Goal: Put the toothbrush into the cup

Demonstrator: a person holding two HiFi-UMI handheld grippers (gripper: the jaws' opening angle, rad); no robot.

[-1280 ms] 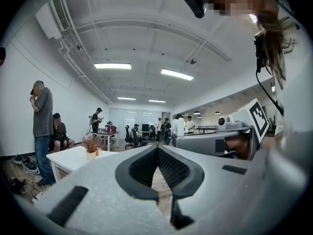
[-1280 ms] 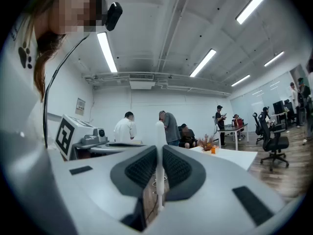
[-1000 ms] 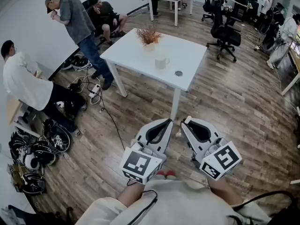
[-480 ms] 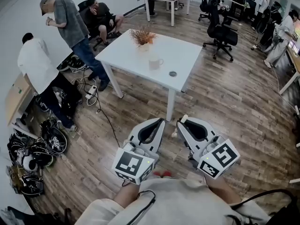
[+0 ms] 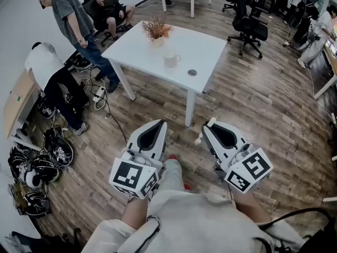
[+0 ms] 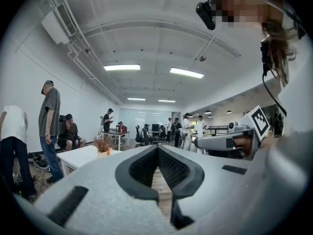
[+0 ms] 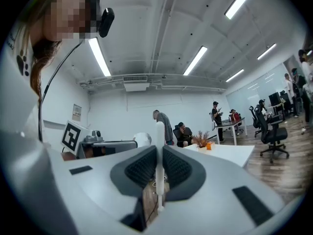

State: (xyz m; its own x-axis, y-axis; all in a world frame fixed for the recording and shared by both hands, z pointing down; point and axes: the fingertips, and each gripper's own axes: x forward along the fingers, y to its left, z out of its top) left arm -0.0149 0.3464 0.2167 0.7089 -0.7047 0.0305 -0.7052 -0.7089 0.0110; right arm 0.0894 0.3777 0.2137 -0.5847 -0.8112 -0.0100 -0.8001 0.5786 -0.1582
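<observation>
A white cup (image 5: 170, 60) stands on the white table (image 5: 210, 49) ahead of me, well beyond both grippers. My right gripper (image 5: 209, 128) is shut on a white toothbrush (image 5: 211, 123), which crosses its jaws with an end sticking out on each side. In the right gripper view the toothbrush (image 7: 157, 146) stands upright between the closed pads. My left gripper (image 5: 158, 123) is held beside it to the left, shut with nothing in it; its tips (image 6: 158, 149) meet in the left gripper view. Both are held over the wood floor, short of the table.
On the table also stand a dried plant in a pot (image 5: 156, 30) and a small round disc (image 5: 192, 73). Three people (image 5: 71, 20) are at the left near bags and cables (image 5: 97, 96) on the floor. Office chairs (image 5: 246, 26) and more desks lie behind.
The table has come nearer in the head view as I walk towards it. My left gripper has shifted left and lower. The people at the left have moved about.
</observation>
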